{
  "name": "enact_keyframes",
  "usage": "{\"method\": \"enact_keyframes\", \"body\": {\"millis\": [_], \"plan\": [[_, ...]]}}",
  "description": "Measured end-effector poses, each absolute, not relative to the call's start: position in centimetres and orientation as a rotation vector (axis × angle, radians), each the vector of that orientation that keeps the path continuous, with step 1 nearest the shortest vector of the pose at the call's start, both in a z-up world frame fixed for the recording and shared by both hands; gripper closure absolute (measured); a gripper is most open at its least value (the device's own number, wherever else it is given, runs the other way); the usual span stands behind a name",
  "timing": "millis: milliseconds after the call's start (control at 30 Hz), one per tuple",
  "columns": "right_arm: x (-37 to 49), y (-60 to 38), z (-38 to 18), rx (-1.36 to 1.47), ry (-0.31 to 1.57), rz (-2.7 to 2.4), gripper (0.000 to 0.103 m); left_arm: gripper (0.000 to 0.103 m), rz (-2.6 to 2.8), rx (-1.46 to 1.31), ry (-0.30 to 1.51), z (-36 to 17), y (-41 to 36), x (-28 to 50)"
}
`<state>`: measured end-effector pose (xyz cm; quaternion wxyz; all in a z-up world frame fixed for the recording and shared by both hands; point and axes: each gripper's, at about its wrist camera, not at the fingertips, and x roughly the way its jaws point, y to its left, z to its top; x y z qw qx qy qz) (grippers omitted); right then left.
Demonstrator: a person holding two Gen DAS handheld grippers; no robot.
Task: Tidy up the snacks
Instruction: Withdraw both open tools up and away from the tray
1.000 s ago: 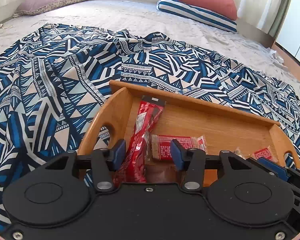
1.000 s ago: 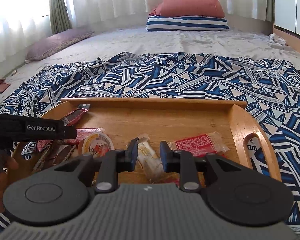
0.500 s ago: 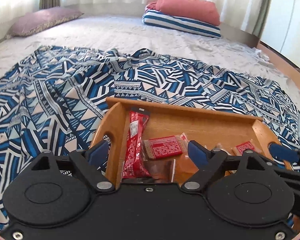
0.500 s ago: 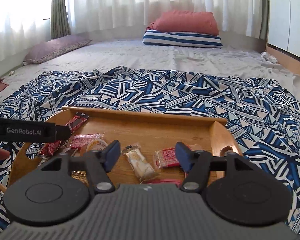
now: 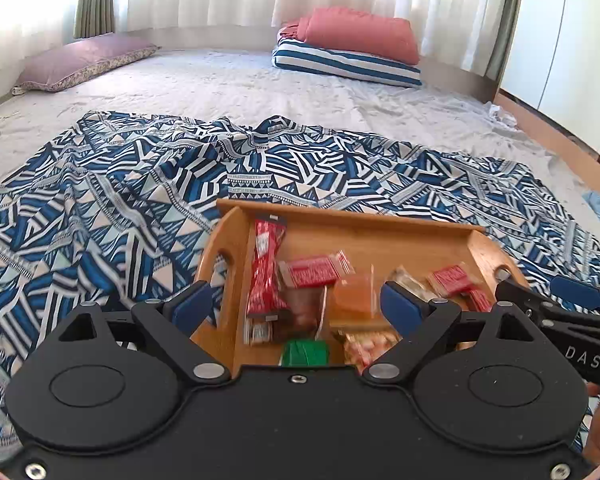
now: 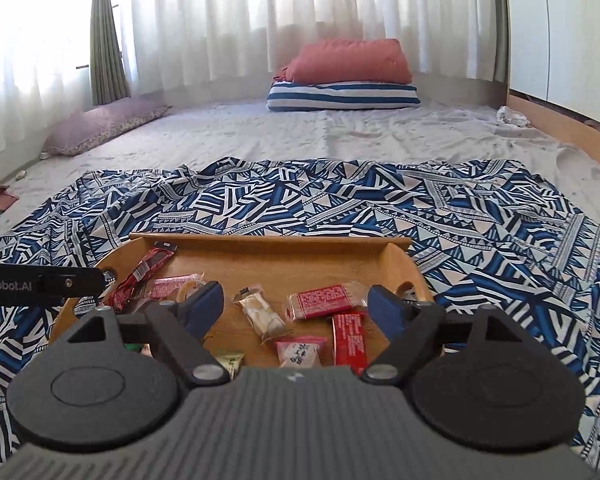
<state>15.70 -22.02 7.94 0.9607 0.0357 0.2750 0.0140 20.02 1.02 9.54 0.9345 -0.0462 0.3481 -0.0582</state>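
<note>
A wide pale bed surface [image 6: 300,140] fills the room up to the white curtains [image 6: 260,20], and on it lies a blue and white patterned cloth [image 6: 480,232] with some folds. At the far end a red pillow [image 6: 352,60] is stacked on a striped pillow [image 6: 340,96], and a mauve pillow [image 6: 104,124] lies at the left side. On the cloth stands a wooden tray [image 6: 268,246] with a handle hole at each short end, and the snacks are inside it. The left gripper [image 5: 296,308] is above the left end of the tray; its jaws are wide and opening, with nothing pressed between the blue pads, though packets show in the gap below them. The right gripper [image 6: 296,308] is above the right part of the tray, its jaws also wide and opening, and they hold nothing. In the tray a long red bar [image 5: 266,268] lies along the left wall, beside a red flat packet [image 5: 314,272] and an orange packet [image 5: 354,300]. To the right lie a pale wrapped biscuit [image 6: 260,316], a red square packet [image 6: 324,300], a red bar [image 6: 350,340] and a small pink packet [image 6: 300,352]. A green packet [image 5: 304,354] lies at the near edge.
</note>
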Motion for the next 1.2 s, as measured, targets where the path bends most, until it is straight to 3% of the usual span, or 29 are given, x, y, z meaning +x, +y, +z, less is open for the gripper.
{"method": "enact_keyframes", "body": {"millis": [867, 1200], "plan": [[3.8, -21.0, 10.9, 0.010, 0.446, 0.043, 0.012, 0.009, -0.208, -0.084, 0.677, 12.6, 0.7, 6.3], [0.6, -21.0, 9.5, -0.003, 0.436, 0.044, 0.010, 0.007, -0.185, -0.092, 0.688, 10.9, 1.1, 3.3]]}}
